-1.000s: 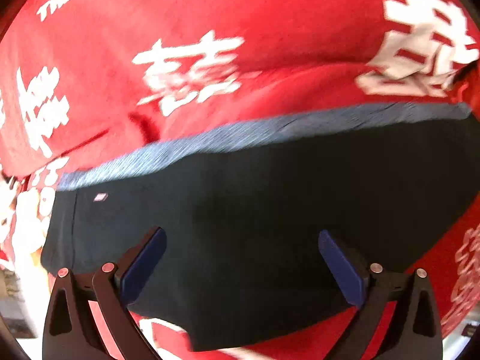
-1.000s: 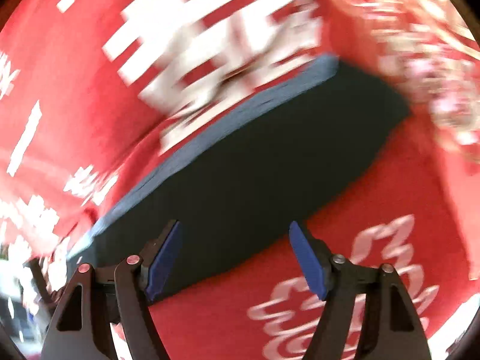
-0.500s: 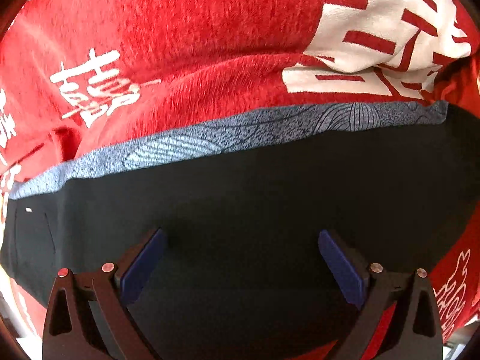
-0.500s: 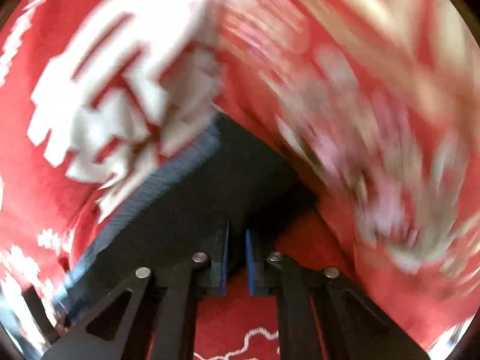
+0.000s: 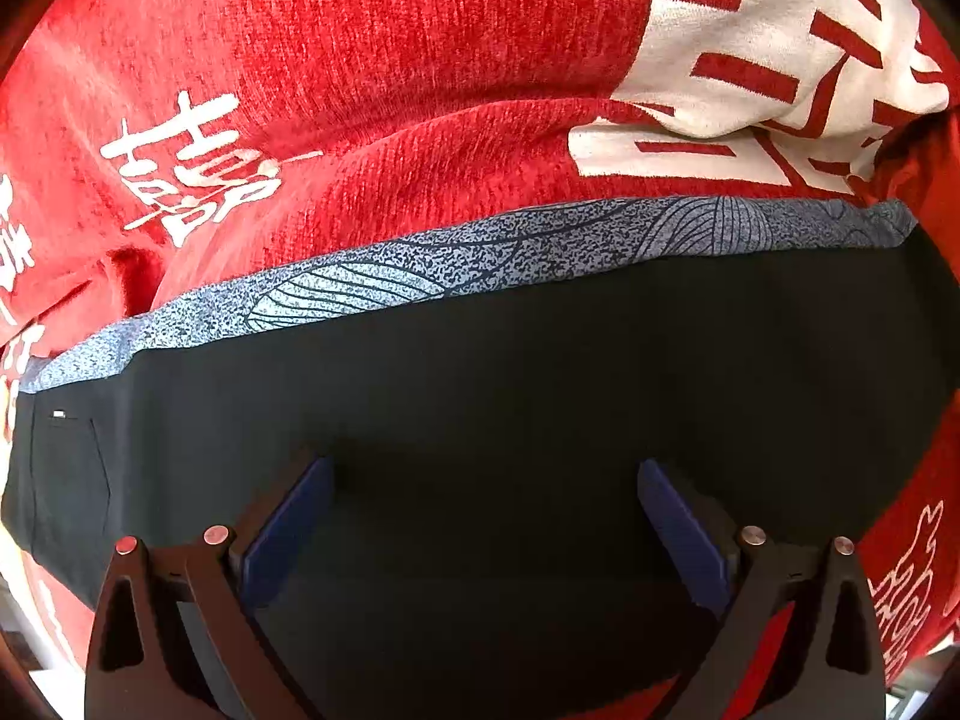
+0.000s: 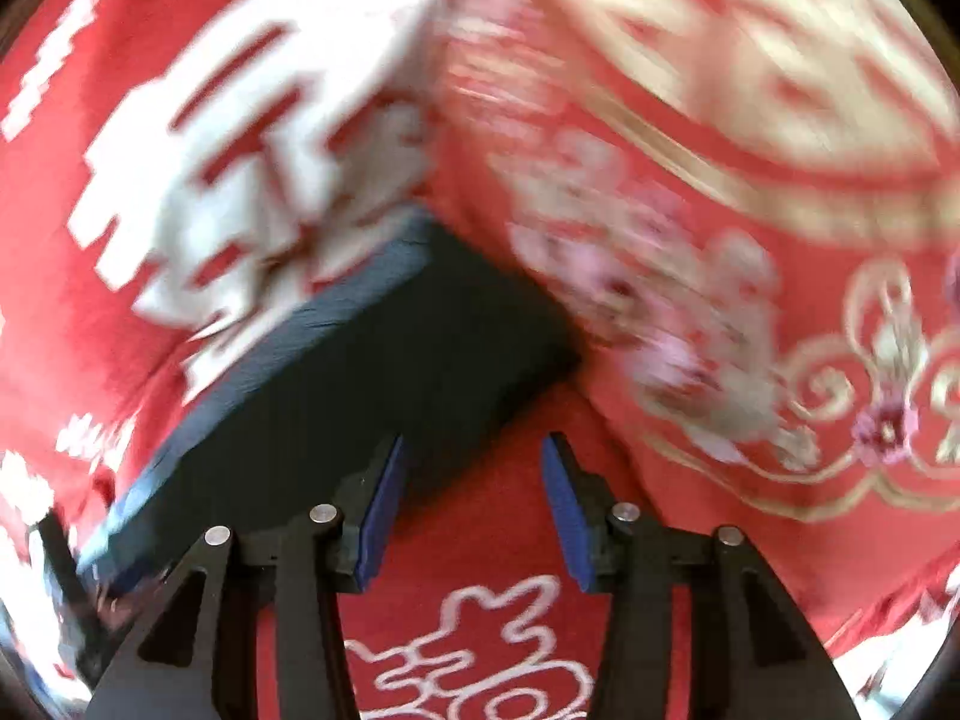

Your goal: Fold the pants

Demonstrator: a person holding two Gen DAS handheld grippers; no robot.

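Dark pants [image 5: 510, 396] lie flat on a red cloth [image 5: 390, 60] with white characters, a grey-blue patterned waistband [image 5: 540, 246] along the far edge. Left gripper [image 5: 483, 510] sits over the near part of the pants, fingers wide apart, nothing between them. Right gripper [image 6: 471, 492], fingers partly apart, is at the right near corner of the pants [image 6: 372, 384]; the left finger [image 6: 381, 510] possibly overlaps the fabric edge, but the view is blurred.
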